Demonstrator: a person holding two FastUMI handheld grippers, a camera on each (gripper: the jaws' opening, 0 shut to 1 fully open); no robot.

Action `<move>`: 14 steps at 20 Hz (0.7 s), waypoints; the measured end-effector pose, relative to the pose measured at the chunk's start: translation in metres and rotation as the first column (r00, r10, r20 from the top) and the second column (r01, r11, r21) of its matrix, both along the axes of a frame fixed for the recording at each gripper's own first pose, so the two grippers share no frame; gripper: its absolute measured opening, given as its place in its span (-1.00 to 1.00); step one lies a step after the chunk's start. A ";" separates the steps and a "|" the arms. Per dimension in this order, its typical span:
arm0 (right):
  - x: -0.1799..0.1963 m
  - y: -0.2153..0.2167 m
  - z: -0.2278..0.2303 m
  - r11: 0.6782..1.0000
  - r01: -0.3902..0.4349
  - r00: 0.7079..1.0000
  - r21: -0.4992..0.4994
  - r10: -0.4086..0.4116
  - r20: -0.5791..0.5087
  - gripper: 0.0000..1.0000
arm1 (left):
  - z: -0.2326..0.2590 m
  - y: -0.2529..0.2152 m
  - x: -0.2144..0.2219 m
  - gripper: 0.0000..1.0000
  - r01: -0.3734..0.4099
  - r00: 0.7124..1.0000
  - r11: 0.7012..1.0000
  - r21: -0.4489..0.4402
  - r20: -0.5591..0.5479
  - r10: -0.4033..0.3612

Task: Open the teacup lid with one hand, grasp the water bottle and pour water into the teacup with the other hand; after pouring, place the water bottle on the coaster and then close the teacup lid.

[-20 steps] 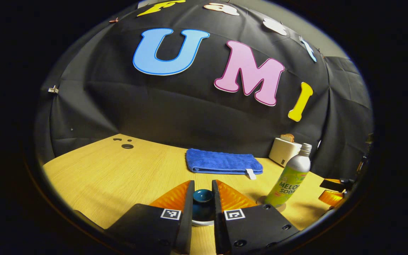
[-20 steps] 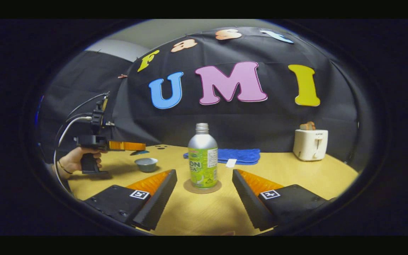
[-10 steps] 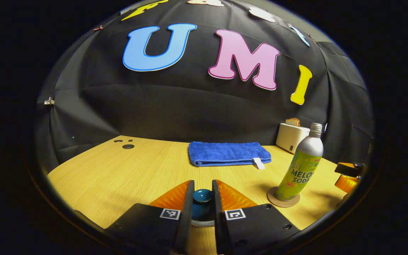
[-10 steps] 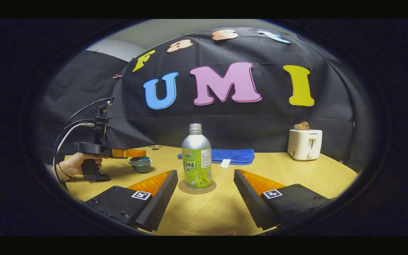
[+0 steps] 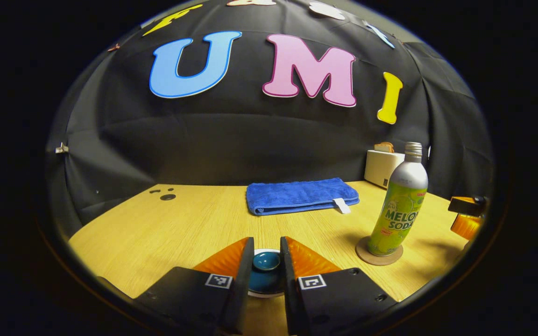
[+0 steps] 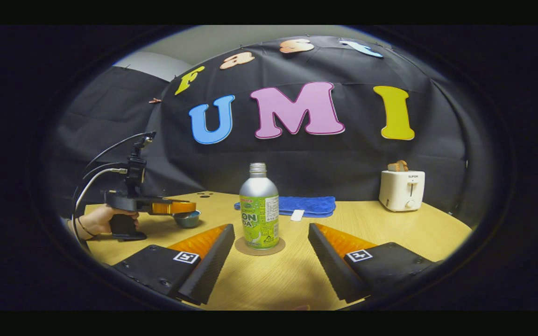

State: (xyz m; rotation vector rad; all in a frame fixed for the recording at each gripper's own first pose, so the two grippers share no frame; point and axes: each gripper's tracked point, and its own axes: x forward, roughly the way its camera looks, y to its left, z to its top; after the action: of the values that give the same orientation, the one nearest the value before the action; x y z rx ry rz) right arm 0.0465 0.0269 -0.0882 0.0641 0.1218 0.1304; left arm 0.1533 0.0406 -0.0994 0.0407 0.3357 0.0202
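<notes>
Moved: lid [image 5: 266,262] lowered from above the cup [image 6: 187,218] down onto it, carried by the left claw [image 5: 266,255].
Left claw: narrow, pinching the lid's knob.
Right claw [image 6: 269,242]: wide, empty.
Bottle [image 6: 259,208]: upright on coaster [image 6: 259,246], between and just beyond right fingers.
Handling: lid likely ceramic, fragile, slick; best held by knob.

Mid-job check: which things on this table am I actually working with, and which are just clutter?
In the job: teacup lid gripped by left claw; teacup; water bottle on coaster; right claw, open.

Lying about: blue towel; toaster.
</notes>
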 end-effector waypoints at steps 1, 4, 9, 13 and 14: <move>0.000 0.000 0.000 1.000 0.000 1.000 0.000 0.000 0.000 0.96 | 0.000 0.000 -0.001 -0.14 -0.002 1.000 1.000 0.014 0.001 0.002; 0.000 -0.001 0.000 1.000 0.000 1.000 0.000 0.000 -0.001 0.96 | 0.002 -0.005 -0.007 0.02 0.004 1.000 1.000 0.009 0.010 -0.004; 0.000 -0.001 0.001 1.000 -0.001 1.000 0.000 0.001 -0.001 0.96 | 0.022 -0.021 -0.039 0.85 0.050 0.995 0.997 -0.060 0.086 -0.044; 0.000 -0.001 0.000 1.000 -0.001 1.000 0.001 0.001 -0.002 0.96 | 0.036 -0.017 -0.070 0.87 0.029 0.983 0.999 -0.039 0.181 -0.022; -0.001 -0.001 0.001 1.000 -0.002 1.000 0.001 0.002 -0.001 0.96 | 0.042 -0.015 -0.078 0.86 0.016 0.978 0.999 -0.028 0.206 -0.009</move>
State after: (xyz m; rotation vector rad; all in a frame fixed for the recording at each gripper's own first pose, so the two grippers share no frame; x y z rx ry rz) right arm 0.0452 0.0257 -0.0873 0.0650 0.1231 0.1321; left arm 0.0749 0.0257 -0.0577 0.0114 0.1283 0.0068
